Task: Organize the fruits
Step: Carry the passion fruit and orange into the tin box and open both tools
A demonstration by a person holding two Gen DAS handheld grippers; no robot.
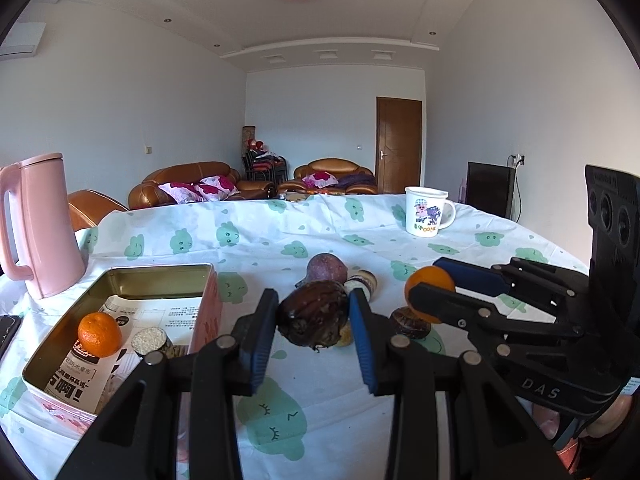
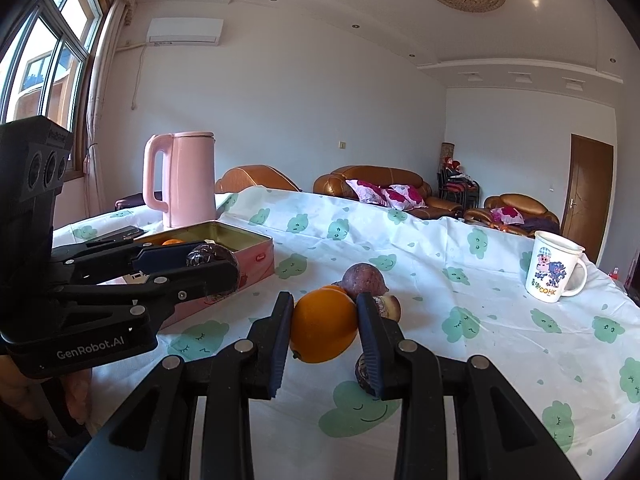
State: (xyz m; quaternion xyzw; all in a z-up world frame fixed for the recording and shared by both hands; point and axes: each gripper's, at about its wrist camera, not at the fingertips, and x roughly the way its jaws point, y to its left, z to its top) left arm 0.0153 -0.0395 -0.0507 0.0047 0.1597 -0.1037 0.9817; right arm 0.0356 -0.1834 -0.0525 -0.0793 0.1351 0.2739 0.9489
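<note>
My left gripper (image 1: 314, 316) is shut on a dark wrinkled passion fruit (image 1: 312, 318), held above the tablecloth just right of the pink tin (image 1: 200, 308). The tin holds an orange (image 1: 99, 334) and a round cut piece (image 1: 149, 342) on printed paper. My right gripper (image 2: 324, 326) is shut on an orange (image 2: 323, 326); it also shows in the left wrist view (image 1: 430, 292). A purple passion fruit (image 2: 364, 280) and other small fruits (image 2: 386, 306) lie behind on the table. The left gripper with its fruit shows in the right wrist view (image 2: 210, 266) next to the tin (image 2: 256, 256).
A pink kettle (image 1: 44, 224) stands behind the tin at the left. A white cartoon mug (image 1: 426, 210) stands at the far right of the table. A dark phone (image 1: 8, 332) lies at the left edge. Sofas stand beyond the table.
</note>
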